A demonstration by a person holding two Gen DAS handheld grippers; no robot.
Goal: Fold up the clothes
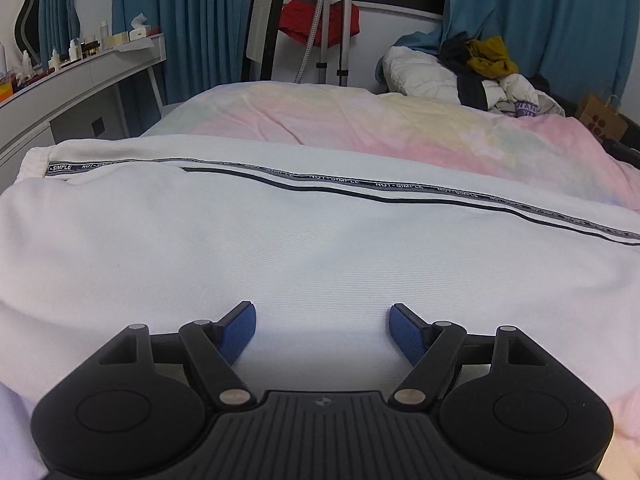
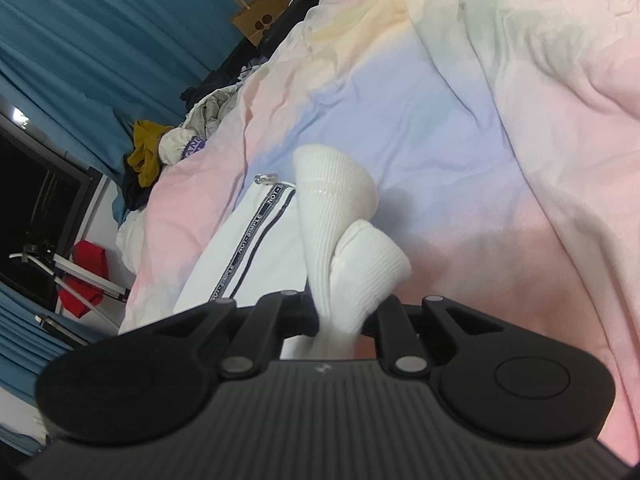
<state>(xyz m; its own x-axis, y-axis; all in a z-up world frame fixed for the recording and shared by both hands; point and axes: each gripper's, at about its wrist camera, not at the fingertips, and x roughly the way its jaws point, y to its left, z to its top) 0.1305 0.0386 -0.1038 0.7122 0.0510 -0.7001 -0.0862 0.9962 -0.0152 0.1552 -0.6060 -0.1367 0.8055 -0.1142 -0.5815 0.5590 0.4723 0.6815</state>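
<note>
White trousers [image 1: 280, 240] with a black-and-grey lettered side stripe [image 1: 400, 190] lie spread across the bed. My left gripper [image 1: 323, 314] hovers low over the white cloth, jaws wide open, blue pads [image 1: 240, 330] bare, nothing between them. In the right wrist view my right gripper [image 2: 347, 312] is shut on the ribbed white cuff [image 2: 340, 216] at the leg end of the trousers [image 2: 224, 276], and the cuff stands up out of the jaws, folded over on itself. The fingertips are hidden by the cloth.
A pastel pink, yellow and blue duvet [image 1: 400, 124] covers the bed. A heap of clothes [image 1: 488, 68] and a white pillow [image 1: 416, 72] lie at the far right. A white desk [image 1: 80, 76] with bottles stands left; a brown paper bag [image 1: 600, 114] sits beside the bed.
</note>
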